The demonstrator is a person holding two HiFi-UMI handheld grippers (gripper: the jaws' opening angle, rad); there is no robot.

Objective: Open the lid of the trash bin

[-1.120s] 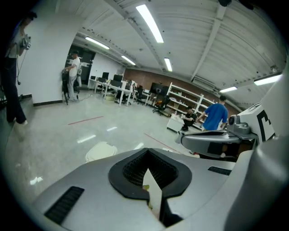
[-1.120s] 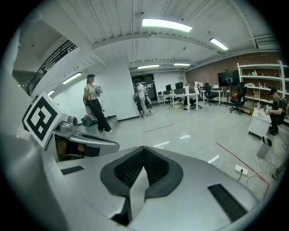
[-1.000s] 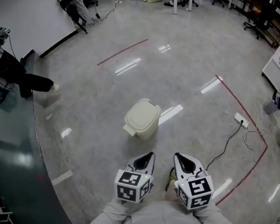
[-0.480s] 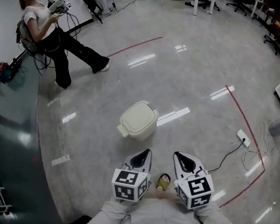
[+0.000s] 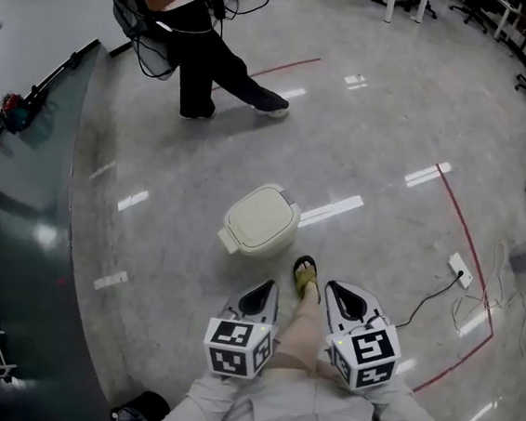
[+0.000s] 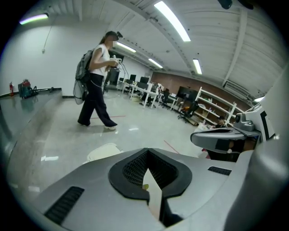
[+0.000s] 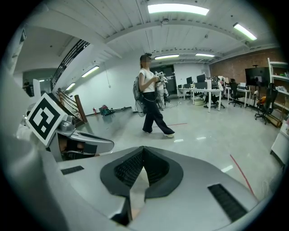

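Most of the trash bin (image 6: 102, 152) hides behind the left tool (image 6: 146, 151).

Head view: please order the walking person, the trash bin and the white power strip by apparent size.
Largest: walking person, though cut off at the top edge.
Then: trash bin.
Smallest: white power strip.

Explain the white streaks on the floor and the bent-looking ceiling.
Head view: the streaks near the trash bin are ceiling lights mirrored in the glossy floor. Left and right gripper views: wide-angle lenses bow the ceiling and blacken the corners.
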